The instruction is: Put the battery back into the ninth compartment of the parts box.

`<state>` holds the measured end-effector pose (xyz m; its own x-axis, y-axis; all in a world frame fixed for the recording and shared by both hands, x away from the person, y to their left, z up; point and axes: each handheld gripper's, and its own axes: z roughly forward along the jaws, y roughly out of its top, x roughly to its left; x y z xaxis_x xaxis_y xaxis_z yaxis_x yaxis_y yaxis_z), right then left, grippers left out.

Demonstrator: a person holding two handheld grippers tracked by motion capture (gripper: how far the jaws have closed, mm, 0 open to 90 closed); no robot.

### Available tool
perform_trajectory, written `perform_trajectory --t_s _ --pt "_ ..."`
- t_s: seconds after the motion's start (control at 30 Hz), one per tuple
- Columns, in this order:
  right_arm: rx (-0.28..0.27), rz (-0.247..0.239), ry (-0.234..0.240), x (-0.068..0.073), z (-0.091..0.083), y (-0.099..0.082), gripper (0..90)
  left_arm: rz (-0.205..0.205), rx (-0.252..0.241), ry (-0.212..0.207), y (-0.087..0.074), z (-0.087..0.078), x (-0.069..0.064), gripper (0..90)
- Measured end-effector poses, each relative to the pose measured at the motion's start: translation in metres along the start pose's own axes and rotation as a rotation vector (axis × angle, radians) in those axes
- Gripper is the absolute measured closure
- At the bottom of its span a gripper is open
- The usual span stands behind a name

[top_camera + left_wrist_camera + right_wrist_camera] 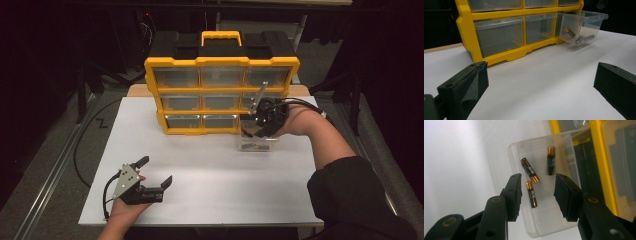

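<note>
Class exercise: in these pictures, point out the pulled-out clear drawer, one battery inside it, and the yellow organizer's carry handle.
Clear drawer [584, 27], left gripper view, on its see-through front wall.
Battery [531, 194], right gripper view, on the middle of its dark body.
Carry handle [221, 36], high view, on the top bar of the yellow grip.

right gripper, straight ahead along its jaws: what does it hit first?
Probably the batteries in the pulled-out clear drawer. The right gripper points into it with its jaws apart and nothing between the pads; one battery lies in line between them. How far off it lies is hard to judge.
</note>
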<state>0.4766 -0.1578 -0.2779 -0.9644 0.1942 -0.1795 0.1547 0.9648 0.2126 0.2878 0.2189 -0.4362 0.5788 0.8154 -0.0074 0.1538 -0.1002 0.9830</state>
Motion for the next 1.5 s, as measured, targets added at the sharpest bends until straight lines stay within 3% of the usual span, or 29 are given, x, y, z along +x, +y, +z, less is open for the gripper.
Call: perform_trajectory --t_s 0.2,0.53,0.87,1.5 --pt "0.020 -0.002 -0.001 0.011 0.001 -0.008 56.3 0.004 0.003 0.000 0.000 0.001 -0.002 0.1" --pt "-0.005 0.041 0.014 0.031 0.001 -0.024 53.1 -0.003 0.001 0.008 0.001 0.000 -0.001 0.1" --pt "0.009 0.076 0.019 0.045 0.004 -0.039 46.7 -0.007 0.017 0.033 0.001 0.000 0.001 0.1" --pt "0.018 0.113 0.052 0.070 0.042 -0.054 29.3 -0.002 0.024 0.038 0.000 0.001 0.002 0.1"
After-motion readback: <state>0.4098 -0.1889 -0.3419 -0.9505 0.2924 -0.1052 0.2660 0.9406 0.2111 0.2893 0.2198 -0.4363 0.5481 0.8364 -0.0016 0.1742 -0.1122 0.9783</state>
